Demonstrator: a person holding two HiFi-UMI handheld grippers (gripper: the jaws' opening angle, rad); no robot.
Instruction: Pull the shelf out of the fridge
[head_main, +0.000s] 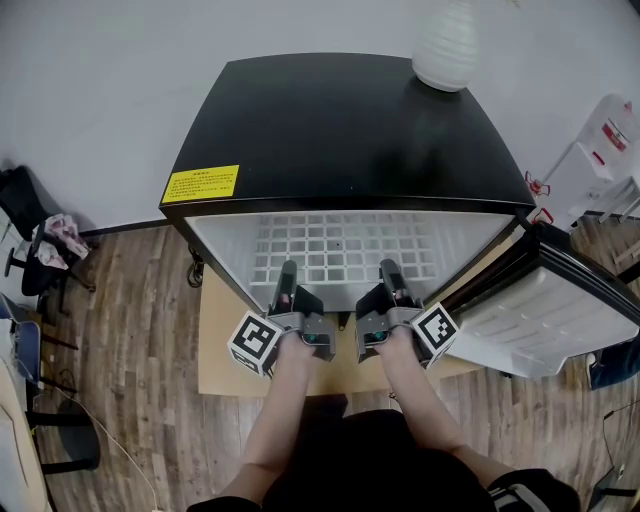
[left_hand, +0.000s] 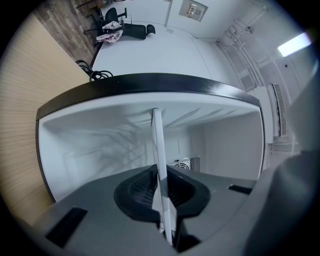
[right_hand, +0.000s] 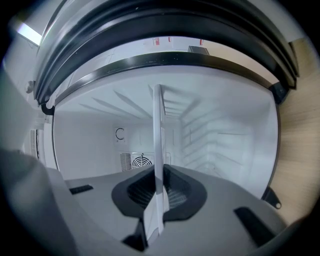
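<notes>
Holding the shelf (head_main: 340, 245) at the open front of the fridge (head_main: 350, 120)

Far to the left of the fridge, an office chair (head_main: 28, 235) stands on the wooden floor (head_main: 130, 330) with some cloth lying on it. On the left front corner of the black fridge top there is a yellow label (head_main: 201, 183). The white wire shelf lies flat in the open front of the fridge, and its front edge is at the opening, toward the person. A light wooden board (head_main: 222, 345) lies on the floor under the front of the fridge.

The left gripper (head_main: 288, 272) reaches to the left part of the front edge of the shelf. In the left gripper view its jaws are pressed on the thin white edge of the shelf, which runs as a narrow strip between them into the white inside of the fridge. A small vent grille (left_hand: 186, 163) is seen on the back wall of the fridge.

The right gripper (head_main: 390, 270) is just beside the left one, at the right part of the same edge. In the right gripper view its jaws also pinch the white strip of the shelf.

On the right rear part of the fridge top stands a white ribbed vase (head_main: 447, 45). At the right side of the fridge, the door (head_main: 545, 305) stands wide open and shows its white inner side.
</notes>
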